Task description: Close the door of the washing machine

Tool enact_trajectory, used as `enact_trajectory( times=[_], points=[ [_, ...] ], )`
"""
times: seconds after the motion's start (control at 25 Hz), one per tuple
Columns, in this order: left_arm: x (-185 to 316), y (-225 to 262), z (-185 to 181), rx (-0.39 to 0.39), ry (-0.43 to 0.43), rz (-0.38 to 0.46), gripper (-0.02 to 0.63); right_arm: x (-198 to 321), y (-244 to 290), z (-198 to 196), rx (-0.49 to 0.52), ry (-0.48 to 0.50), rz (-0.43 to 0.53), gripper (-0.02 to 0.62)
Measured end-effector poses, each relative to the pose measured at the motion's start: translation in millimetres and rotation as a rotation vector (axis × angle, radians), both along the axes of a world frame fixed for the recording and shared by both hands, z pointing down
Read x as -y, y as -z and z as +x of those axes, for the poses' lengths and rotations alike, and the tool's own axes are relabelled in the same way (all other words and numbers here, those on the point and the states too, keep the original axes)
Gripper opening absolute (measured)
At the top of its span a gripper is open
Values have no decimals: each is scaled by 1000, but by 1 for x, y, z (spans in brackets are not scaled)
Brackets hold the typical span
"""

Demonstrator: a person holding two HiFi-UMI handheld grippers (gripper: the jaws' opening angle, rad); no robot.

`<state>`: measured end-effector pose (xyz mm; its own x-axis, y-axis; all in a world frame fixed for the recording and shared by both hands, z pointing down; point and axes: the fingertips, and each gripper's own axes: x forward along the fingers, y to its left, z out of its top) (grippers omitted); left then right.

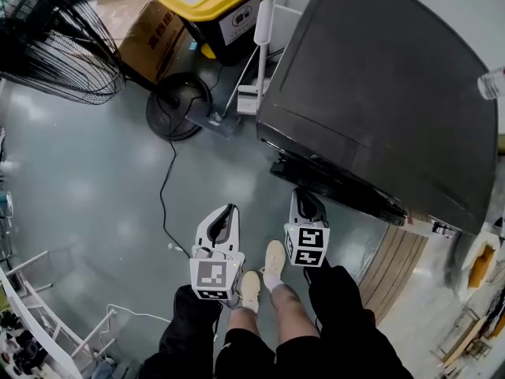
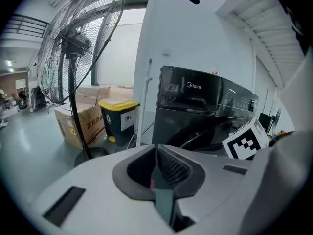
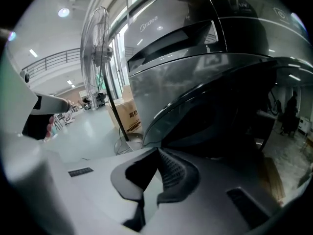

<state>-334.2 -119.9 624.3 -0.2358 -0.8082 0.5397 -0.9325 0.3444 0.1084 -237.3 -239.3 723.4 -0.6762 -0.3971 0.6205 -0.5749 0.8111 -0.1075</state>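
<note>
The dark grey front-loading washing machine [image 1: 379,77] fills the upper right of the head view. Its round dark door [image 1: 339,184] stands ajar at the front, low down. In the right gripper view the curved glass door [image 3: 210,111] looms just ahead of my right gripper [image 3: 159,153], whose jaws are shut with nothing between them. In the head view the right gripper [image 1: 306,200] is just short of the door's edge; whether it touches is unclear. My left gripper [image 1: 230,209] hangs a little to its left over the floor, jaws shut and empty, and points at the machine [image 2: 205,106].
A standing fan [image 1: 55,38] with its round base [image 1: 177,105] is at upper left, beside a cardboard box [image 1: 150,38] and a yellow-lidded bin [image 1: 213,2]. A black cable [image 1: 166,188] runs across the grey floor. A white rack [image 1: 31,306] is at lower left.
</note>
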Motion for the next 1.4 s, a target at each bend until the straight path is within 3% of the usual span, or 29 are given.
enact_trajectory(
  times=[0.4, 0.64, 1.04, 1.4],
  points=[
    [-7, 13, -1, 16, -4, 13, 34, 0, 0, -2, -3, -17, -7, 15],
    [-20, 33, 9, 27, -28, 44, 34, -9, 35, 6, 45, -1, 37, 17],
    [-34, 141, 44, 92, -126, 136, 34, -36, 155, 49, 113, -46, 125, 17],
    [-71, 263, 109, 158, -208, 239, 34, -76, 299, 112, 195, -79, 258, 17]
  ],
)
